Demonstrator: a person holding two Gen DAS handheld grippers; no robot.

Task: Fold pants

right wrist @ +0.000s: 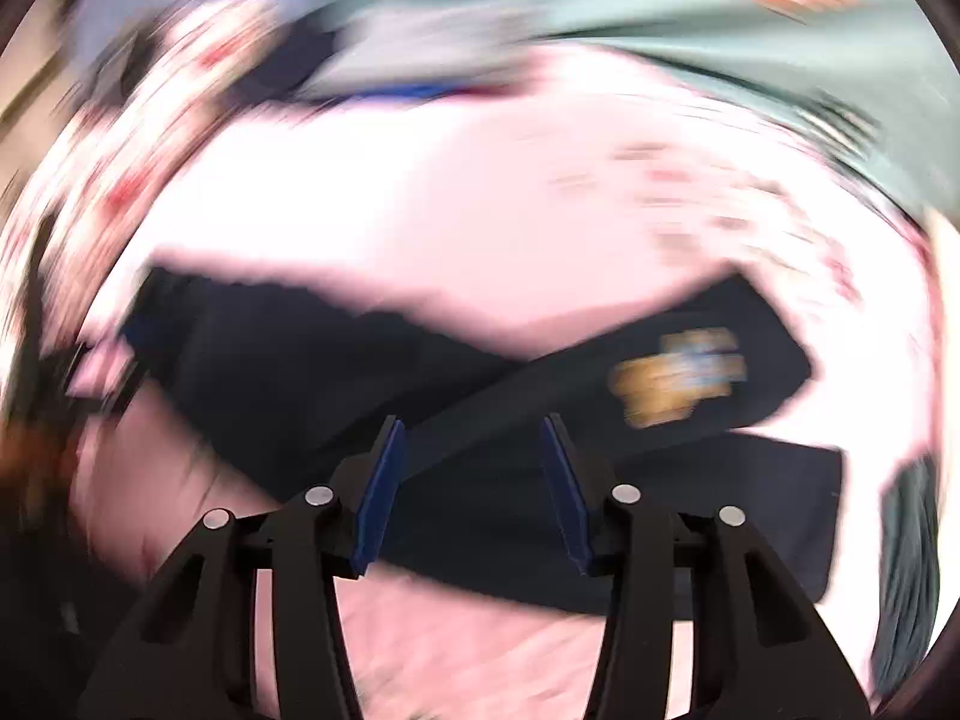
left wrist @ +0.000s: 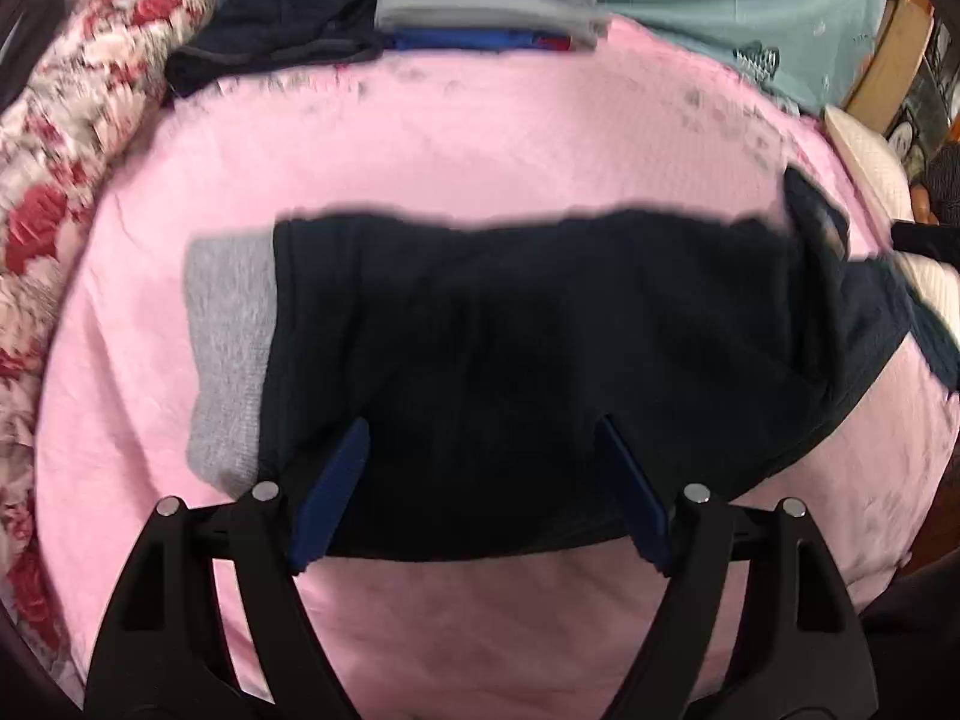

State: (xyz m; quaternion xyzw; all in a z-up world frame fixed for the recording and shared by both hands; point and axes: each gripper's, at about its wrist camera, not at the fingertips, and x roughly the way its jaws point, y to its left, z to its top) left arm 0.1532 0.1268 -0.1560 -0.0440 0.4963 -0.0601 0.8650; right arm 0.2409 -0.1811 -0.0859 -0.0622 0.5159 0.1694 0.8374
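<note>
Dark navy pants (left wrist: 540, 348) with a grey waistband (left wrist: 231, 354) lie folded lengthwise across a pink bedsheet (left wrist: 480, 138). My left gripper (left wrist: 483, 438) is open, its blue pads over the near edge of the pants, holding nothing. In the blurred right wrist view the pants (right wrist: 300, 384) show a yellow logo patch (right wrist: 678, 375) on a leg end that lies folded over. My right gripper (right wrist: 474, 438) is open just above the dark cloth, empty.
A red and white floral blanket (left wrist: 90, 120) is bunched along the left. Folded grey and blue clothes (left wrist: 486, 0) and a dark garment (left wrist: 276, 30) sit at the far edge. A teal sheet (left wrist: 750, 18) lies behind. A white pillow (left wrist: 876, 180) is at the right.
</note>
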